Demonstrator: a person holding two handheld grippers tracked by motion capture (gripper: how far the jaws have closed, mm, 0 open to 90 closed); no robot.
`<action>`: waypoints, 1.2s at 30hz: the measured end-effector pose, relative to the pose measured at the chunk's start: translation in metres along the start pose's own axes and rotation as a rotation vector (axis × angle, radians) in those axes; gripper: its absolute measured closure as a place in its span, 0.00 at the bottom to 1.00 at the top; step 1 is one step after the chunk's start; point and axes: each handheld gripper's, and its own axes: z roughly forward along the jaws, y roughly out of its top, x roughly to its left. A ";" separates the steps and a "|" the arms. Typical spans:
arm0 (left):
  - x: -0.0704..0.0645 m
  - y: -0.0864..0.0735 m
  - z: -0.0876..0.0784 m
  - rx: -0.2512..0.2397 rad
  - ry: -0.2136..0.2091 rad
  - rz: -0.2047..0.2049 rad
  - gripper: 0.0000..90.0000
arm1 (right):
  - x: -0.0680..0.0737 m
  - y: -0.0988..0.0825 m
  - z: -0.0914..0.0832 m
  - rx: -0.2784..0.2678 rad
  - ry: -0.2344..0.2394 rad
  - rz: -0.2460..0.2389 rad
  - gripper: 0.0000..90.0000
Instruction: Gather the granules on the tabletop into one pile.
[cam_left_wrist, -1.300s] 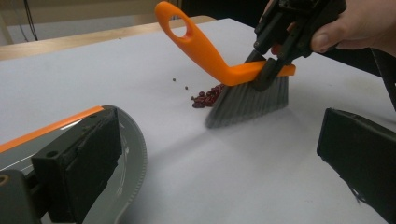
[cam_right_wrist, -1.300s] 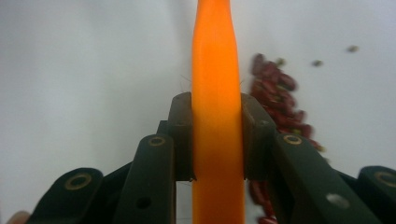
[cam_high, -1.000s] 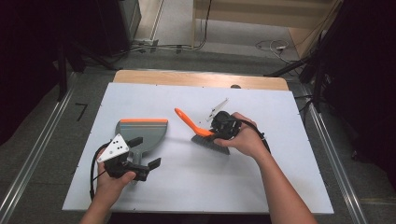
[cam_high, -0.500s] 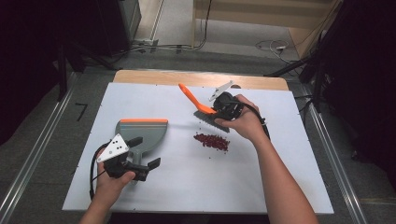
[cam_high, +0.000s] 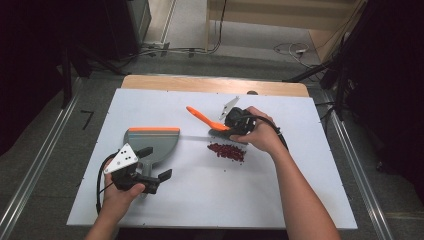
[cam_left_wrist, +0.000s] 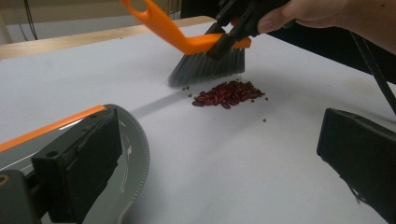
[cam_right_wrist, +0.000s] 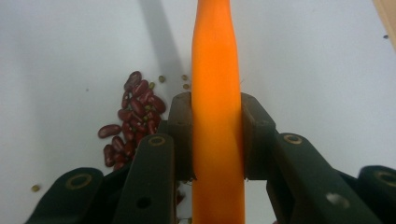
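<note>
Found the right tongs (cam_high: 229, 126) clenched on the orange handle of a small brush (cam_high: 204, 119), one pad pressed against each side of it, as seen plainly in the right gripper view. Held the brush tilted, handle rising toward the far left of the counter (cam_high: 200, 205), grey bristles down on the white surface. Noted a small heap of red beans (cam_high: 227, 151) lying on the counter just on the near side of the bristles, close to them but with a thin bare strip between, in the left gripper view. Spotted a few tiny green specks (cam_left_wrist: 264, 120) scattered round the heap. Saw a grey dustpan (cam_high: 152, 140) with an orange front lip resting flat to the left, well apart from the beans. Found the left tongs (cam_high: 155, 164) released, jaws standing wide apart at the near end of the dustpan, one jaw over its rim, gripping nothing.
</note>
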 end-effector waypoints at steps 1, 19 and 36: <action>0.000 0.000 0.000 -0.001 -0.001 0.000 0.00 | 0.000 -0.003 -0.005 -0.011 0.002 0.009 0.77; -0.004 0.000 0.002 0.006 -0.002 0.009 0.00 | 0.056 -0.014 -0.008 -0.012 0.303 0.107 0.77; -0.004 0.000 0.003 0.008 -0.003 0.014 0.00 | 0.039 -0.024 -0.040 -0.119 0.159 0.175 0.77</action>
